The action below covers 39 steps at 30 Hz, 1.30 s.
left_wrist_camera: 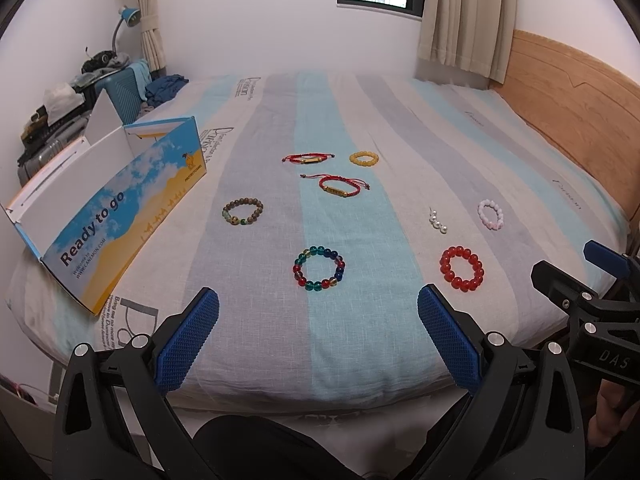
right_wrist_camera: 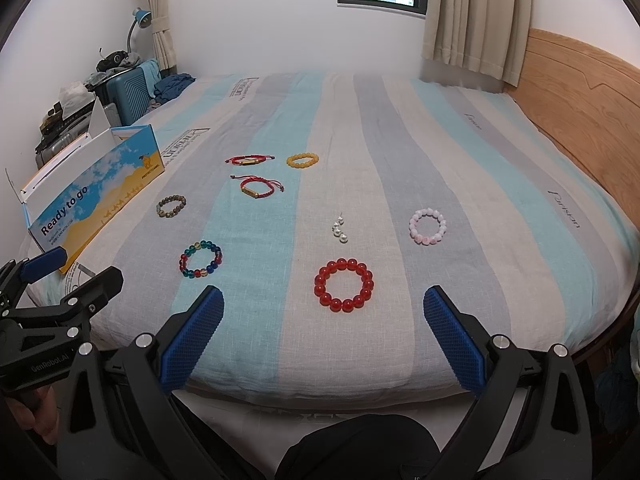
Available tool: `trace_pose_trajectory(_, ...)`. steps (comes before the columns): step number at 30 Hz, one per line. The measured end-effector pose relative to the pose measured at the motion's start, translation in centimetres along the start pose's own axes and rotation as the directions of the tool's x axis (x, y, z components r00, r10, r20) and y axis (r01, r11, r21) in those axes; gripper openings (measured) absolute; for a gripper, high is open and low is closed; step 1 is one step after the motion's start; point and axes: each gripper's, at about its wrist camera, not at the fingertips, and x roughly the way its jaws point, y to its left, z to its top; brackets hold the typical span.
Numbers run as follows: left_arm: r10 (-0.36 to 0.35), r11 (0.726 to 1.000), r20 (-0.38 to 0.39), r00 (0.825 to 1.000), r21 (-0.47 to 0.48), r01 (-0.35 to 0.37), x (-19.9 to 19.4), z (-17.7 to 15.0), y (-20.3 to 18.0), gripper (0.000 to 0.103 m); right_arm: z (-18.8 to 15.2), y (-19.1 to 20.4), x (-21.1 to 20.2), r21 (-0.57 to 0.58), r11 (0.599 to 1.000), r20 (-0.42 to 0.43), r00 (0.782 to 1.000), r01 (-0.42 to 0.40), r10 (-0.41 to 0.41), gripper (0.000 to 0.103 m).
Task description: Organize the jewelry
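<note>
We hold both tongs low at the near edge of the bed, w/ nothing in either. Left tongs stand wide apart, blue pads empty, aimed at the multicolor bead bracelet, which lies just ahead on the light-blue stripe. Right tongs also wide apart & empty, w/ the red bead bracelet lying between and just beyond the tips, not touching.

All the jewelry lies loose on the striped bedspread, each piece apart from the others:
- brown bead bracelet, left of center, nearest the box
- two red cord bracelets w/ gold bars: the far one, the nearer one
- yellow bead bracelet, just right of the far cord one
- small pearl earrings, a short clump right of center
- pink bead bracelet, farthest right

An open cardboard box printed "Ready to go" sits on the bed's left side, lid flaps up; we can't see inside it from here.

Far left, past the bed: a blue suitcase w/ clothes piled on it & a blue desk lamp. Wooden headboard along the right
</note>
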Motion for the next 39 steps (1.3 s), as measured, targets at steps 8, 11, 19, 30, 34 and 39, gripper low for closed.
trace_pose_trajectory(8,0.001,1.0,-0.001,1.0,0.001,-0.001,0.1,0.0,0.0,0.097,0.0,0.0,0.0,0.0,1.0,-0.001,1.0,0.0,0.0,0.096)
trace_pose_trajectory(11,0.0,1.0,-0.001,1.0,0.001,0.0,0.1,0.0,0.0,0.097,0.0,0.0,0.0,-0.004,1.0,0.005,1.0,0.0,0.0,0.096)
trace_pose_trajectory(19,-0.002,1.0,-0.021,1.0,0.029,0.003,0.8,0.7,-0.3,0.097,0.8,-0.6,0.3,-0.011,1.0,-0.009,1.0,0.009,-0.009,0.096)
trace_pose_trajectory(30,-0.011,1.0,-0.137,0.991,0.025,0.014,7.3,1.6,-0.1,0.097,2.5,-2.4,5.1,-0.011,1.0,-0.119,0.993,-0.002,0.0,0.096)
trace_pose_trajectory(34,-0.01,1.0,-0.184,0.983,0.02,0.014,10.4,1.9,0.1,0.097,2.5,-3.0,8.5,-0.015,1.0,-0.184,0.983,-0.003,0.001,0.096)
trace_pose_trajectory(39,-0.008,0.999,-0.231,0.973,0.028,0.015,14.5,2.1,0.1,0.097,2.4,-3.3,12.3,-0.028,1.0,-0.253,0.968,-0.003,-0.004,0.096)
